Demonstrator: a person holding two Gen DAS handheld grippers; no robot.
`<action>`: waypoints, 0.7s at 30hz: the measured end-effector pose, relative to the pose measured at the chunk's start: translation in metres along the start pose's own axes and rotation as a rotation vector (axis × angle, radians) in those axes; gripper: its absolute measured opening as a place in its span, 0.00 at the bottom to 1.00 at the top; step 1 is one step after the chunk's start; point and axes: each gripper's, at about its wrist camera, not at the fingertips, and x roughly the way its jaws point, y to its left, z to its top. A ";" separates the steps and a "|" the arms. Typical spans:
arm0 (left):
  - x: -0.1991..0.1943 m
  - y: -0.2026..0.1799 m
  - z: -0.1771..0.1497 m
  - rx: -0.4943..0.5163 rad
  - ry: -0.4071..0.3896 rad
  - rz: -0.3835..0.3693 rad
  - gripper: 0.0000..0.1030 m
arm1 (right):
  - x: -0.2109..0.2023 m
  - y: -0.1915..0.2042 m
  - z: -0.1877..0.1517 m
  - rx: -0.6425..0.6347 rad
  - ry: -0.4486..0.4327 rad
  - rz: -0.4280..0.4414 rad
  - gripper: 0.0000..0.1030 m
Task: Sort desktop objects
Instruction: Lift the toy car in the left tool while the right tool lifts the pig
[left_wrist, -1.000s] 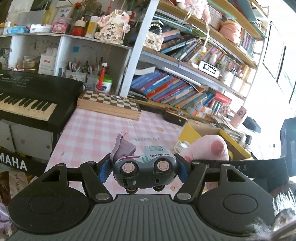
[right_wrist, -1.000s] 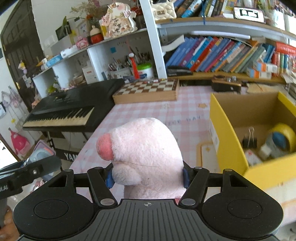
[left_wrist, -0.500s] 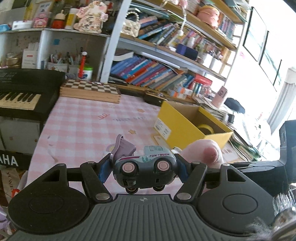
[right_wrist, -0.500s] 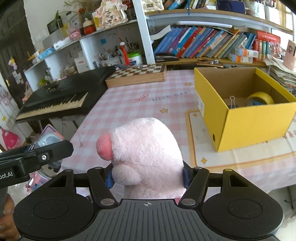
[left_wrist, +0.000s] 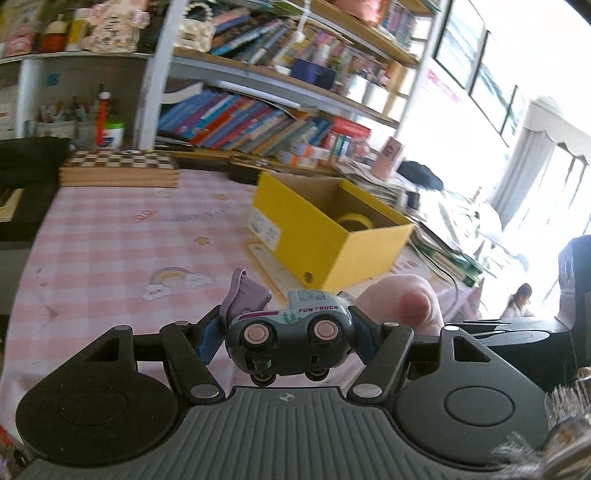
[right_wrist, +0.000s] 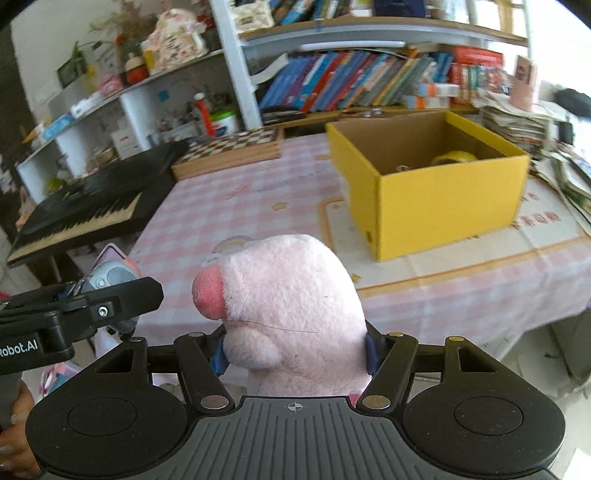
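Off the near edge of the surface (right_wrist: 236, 206), both hands carry their loads in the air: the left gripper (left_wrist: 288, 332) has its fingers clamped on the toy truck (left_wrist: 290, 332), which lies on its side with wheels toward the camera, and the right gripper (right_wrist: 295, 350) has its fingers pressed into the sides of the pink plush toy (right_wrist: 284, 306). Over the last second neither grip has altered, but both views have swung. The yellow box (right_wrist: 443, 199), cropped at the right edge a second ago, now sits whole and further off toward the far right part of the surface, its open top showing a yellow tape roll (right_wrist: 452, 158) inside. The chessboard (left_wrist: 118, 168) and keyboard (right_wrist: 81, 210) have slid leftward. That reads as both hands lining up on the box, so dropping the two toys in looks like the next step; neither is yet over the rim.
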 end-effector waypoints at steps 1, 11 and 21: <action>0.002 -0.002 0.000 0.008 0.004 -0.011 0.64 | -0.001 -0.003 -0.001 0.010 -0.001 -0.009 0.64; 0.024 -0.025 0.005 0.067 0.031 -0.088 0.64 | -0.010 -0.029 -0.008 0.078 -0.007 -0.068 0.64; 0.047 -0.049 0.015 0.098 0.045 -0.116 0.64 | -0.011 -0.057 -0.002 0.109 -0.013 -0.081 0.64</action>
